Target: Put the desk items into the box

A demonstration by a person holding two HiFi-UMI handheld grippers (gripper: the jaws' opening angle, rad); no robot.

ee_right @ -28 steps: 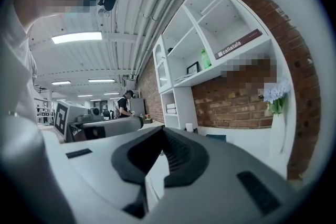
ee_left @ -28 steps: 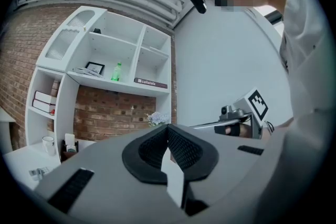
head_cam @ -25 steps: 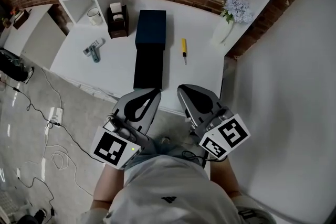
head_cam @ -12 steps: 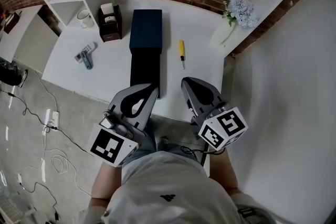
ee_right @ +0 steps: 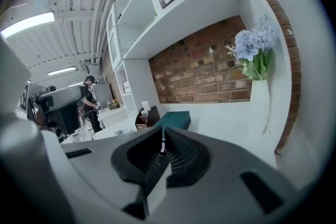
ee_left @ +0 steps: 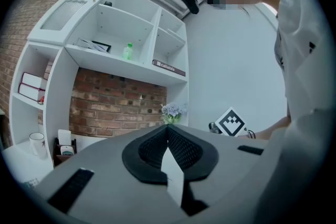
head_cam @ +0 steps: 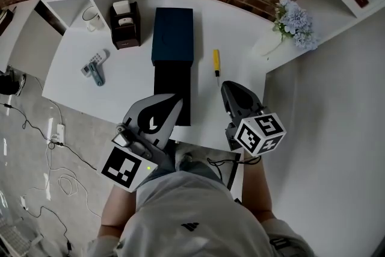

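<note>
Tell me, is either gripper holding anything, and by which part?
Nothing is held: the left gripper and the right gripper both have jaws shut together, empty.

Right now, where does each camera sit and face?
Head view: on the person's head, steeply down at the desk, blue box, yellow screwdriver; left gripper, right gripper, shirt show.
Left gripper view: on that gripper, level along its shut jaws toward brick wall and shelves; torso at right.
Right gripper view: on that gripper, along its shut jaws toward the blue box.
Shared: flowers appear in all three.
</note>
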